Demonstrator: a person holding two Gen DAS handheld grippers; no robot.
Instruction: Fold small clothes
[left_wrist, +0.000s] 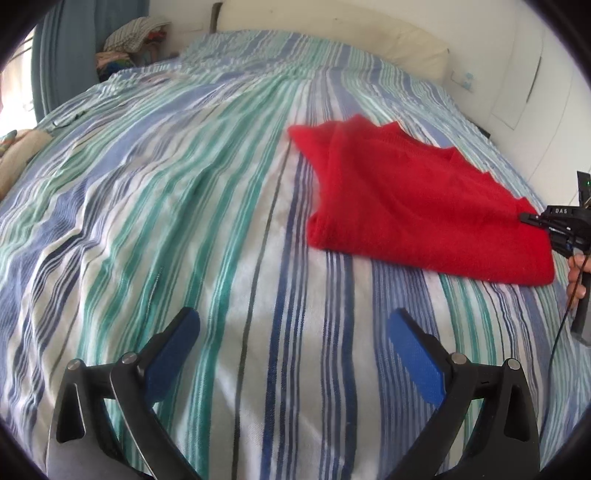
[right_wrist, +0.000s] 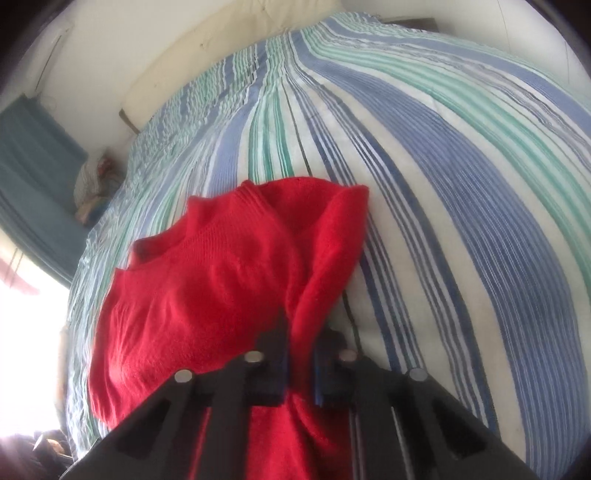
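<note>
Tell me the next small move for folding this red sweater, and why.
Probably carry the right gripper across the red sweater to fold over the edge it pinches. The left gripper hangs open above the striped bedspread, holding nothing, so it could pin the other side.

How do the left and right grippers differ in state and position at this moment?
The left gripper is open and holds nothing; the right gripper is shut on an edge of the red sweater. The left gripper is over bare striped bedspread, apart from the sweater; the right gripper touches it. Both have black frames with blue pads.
</note>
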